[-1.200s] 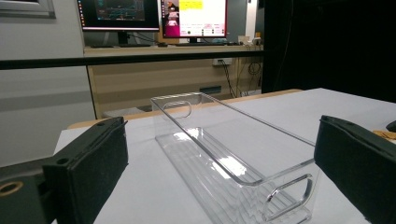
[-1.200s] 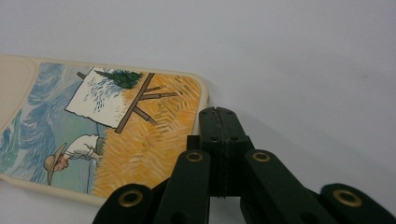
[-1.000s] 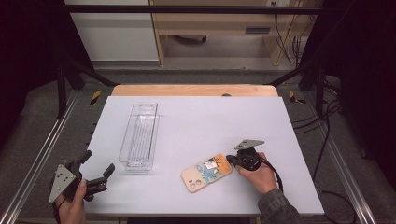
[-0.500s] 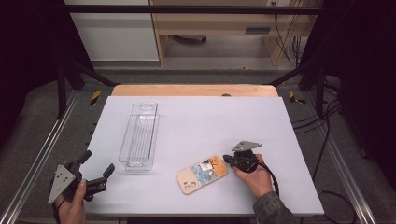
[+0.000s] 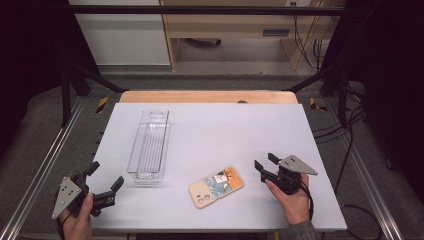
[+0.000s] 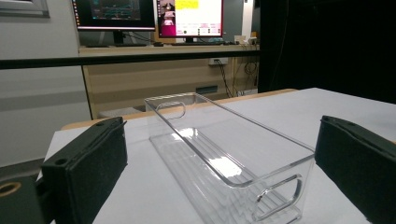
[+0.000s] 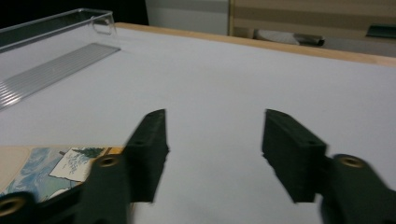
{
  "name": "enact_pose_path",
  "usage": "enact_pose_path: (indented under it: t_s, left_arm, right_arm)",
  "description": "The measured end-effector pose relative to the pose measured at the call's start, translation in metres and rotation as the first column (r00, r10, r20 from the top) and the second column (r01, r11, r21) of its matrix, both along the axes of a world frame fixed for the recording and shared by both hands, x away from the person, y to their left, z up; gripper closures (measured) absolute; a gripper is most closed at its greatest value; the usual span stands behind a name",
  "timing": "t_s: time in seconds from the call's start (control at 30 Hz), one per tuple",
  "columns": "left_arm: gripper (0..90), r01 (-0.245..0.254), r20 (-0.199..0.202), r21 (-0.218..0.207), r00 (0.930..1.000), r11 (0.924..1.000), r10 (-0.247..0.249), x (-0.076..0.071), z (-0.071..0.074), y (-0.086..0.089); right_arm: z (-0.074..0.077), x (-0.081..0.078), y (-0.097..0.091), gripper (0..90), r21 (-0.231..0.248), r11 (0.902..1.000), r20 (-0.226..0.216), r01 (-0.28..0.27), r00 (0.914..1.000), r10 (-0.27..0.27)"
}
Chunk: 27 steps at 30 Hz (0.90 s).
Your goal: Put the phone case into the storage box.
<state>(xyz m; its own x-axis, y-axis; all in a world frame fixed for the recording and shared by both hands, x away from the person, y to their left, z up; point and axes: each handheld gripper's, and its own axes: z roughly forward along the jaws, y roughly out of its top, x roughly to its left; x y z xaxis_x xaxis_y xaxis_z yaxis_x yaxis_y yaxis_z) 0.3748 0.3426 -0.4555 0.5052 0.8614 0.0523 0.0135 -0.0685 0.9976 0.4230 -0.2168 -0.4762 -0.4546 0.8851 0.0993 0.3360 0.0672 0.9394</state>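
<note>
Right gripper (image 5: 264,165) off the phone case, jaws just opened, nothing between them

Phone case (image 5: 216,186) flat on white table (image 5: 225,130), front centre, camera cutouts toward the near-left, printed back up; lying just left of right gripper, apart from it. Left gripper (image 5: 105,181) at near-left table corner, jaws wide and empty, aimed at clear plastic bin (image 5: 149,145). Bin standing empty left of centre, well apart from the case

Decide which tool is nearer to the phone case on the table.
Right. The right tool sits just right of the phone case, apart from it; the left tool waits farther off, beyond the clear tray.
</note>
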Motion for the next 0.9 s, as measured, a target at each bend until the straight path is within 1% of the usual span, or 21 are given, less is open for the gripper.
enact_pose_path:
  t_s: [0.1, 0.17, 0.23, 0.27, 0.33, 0.37, 0.4, 0.43, 0.53, 0.57, 0.6, 0.67, 0.73, 0.77, 0.8, 0.87, 0.9]
  left_arm:
    - [2.1, 0.013, -0.003, 0.017, 0.9999, 0.9998, -0.013, -0.003, 0.003, -0.004]
    - [1.9, 0.026, -0.006, 0.013, 0.9997, 0.9996, -0.026, -0.005, 0.006, -0.007]
    - [1.5, 0.038, -0.013, 0.021, 0.9992, 0.9991, -0.038, -0.007, 0.010, -0.013]
    - [1.5, 0.046, -0.015, 0.026, 0.9989, 0.9986, -0.045, -0.007, 0.013, -0.016]
    - [1.5, 0.064, -0.019, 0.035, 0.9978, 0.9973, -0.063, -0.008, 0.018, -0.024]
    - [1.4, 0.079, -0.022, 0.042, 0.9967, 0.9960, -0.078, -0.009, 0.021, -0.030]
    - [1.3, 0.102, -0.028, 0.055, 0.9946, 0.9933, -0.100, -0.009, 0.024, -0.037]
    - [1.3, 0.114, -0.033, 0.062, 0.9932, 0.9915, -0.112, -0.009, 0.026, -0.042]
    - [1.3, 0.162, -0.060, 0.090, 0.9858, 0.9827, -0.157, -0.009, 0.031, -0.063]
    - [1.2, 0.181, -0.081, 0.111, 0.9817, 0.9772, -0.172, -0.008, 0.033, -0.073]
    - [1.2, 0.195, -0.091, 0.129, 0.9787, 0.9722, -0.184, -0.007, 0.034, -0.080]
    - [1.2, 0.222, -0.119, 0.136, 0.9711, 0.9655, -0.207, -0.005, 0.035, -0.093]
    - [1.3, 0.246, -0.150, 0.131, 0.9624, 0.9603, -0.226, -0.002, 0.035, -0.106]
    - [1.2, 0.267, -0.174, 0.131, 0.9542, 0.9546, -0.243, 0.001, 0.034, -0.114]
    - [1.3, 0.277, -0.184, 0.134, 0.9505, 0.9515, -0.251, 0.002, 0.033, -0.120]
    - [1.4, 0.310, -0.218, 0.153, 0.9368, 0.9385, -0.273, 0.006, 0.032, -0.136]
    - [1.4, 0.328, -0.234, 0.170, 0.9296, 0.9294, -0.285, 0.008, 0.032, -0.143]
  right_arm:
    - [-0.001, -0.010, -0.010, 16.7, 0.017, 0.9987, 0.046, 0.047, 0.9978, -0.048]
    - [-0.002, -0.014, -0.014, 11.8, 0.014, 0.9973, 0.069, 0.072, 0.9950, -0.073]
    - [-0.004, -0.018, -0.019, 7.8, 0.021, 0.9972, 0.092, 0.072, 0.9931, -0.074]
    - [-0.003, -0.019, -0.022, 6.5, 0.039, 0.9970, 0.094, 0.066, 0.9931, -0.069]
    - [-0.003, -0.020, -0.025, 6.3, 0.041, 0.9969, 0.120, 0.067, 0.9902, -0.071]
    - [-0.002, -0.020, -0.026, 6.8, 0.045, 0.9964, 0.123, 0.072, 0.9894, -0.077]
    - [-0.002, -0.020, -0.027, 6.7, 0.053, 0.9959, 0.129, 0.073, 0.9885, -0.079]
    - [-0.002, -0.021, -0.028, 6.7, 0.062, 0.9955, 0.129, 0.072, 0.9884, -0.079]
    - [-0.003, -0.022, -0.029, 7.7, 0.048, 0.9965, 0.131, 0.068, 0.9887, -0.073]
    - [-0.003, -0.022, -0.029, 7.9, 0.046, 0.9967, 0.134, 0.066, 0.9884, -0.071]
    - [-0.003, -0.022, -0.029, 8.0, 0.045, 0.9970, 0.137, 0.063, 0.9882, -0.069]
    - [-0.003, -0.022, -0.028, 8.1, 0.047, 0.9972, 0.138, 0.059, 0.9884, -0.064]
    - [-0.003, -0.022, -0.026, 8.3, 0.043, 0.9978, 0.141, 0.050, 0.9884, -0.055]
    - [-0.003, -0.022, -0.026, 8.3, 0.039, 0.9981, 0.141, 0.047, 0.9887, -0.052]
    - [-0.003, -0.023, -0.025, 8.3, 0.040, 0.9982, 0.139, 0.045, 0.9891, -0.050]
    - [-0.004, -0.023, -0.024, 8.3, 0.040, 0.9986, 0.139, 0.035, 0.9894, -0.040]
    - [-0.003, -0.023, -0.023, 8.4, 0.036, 0.9988, 0.141, 0.034, 0.9892, -0.039]
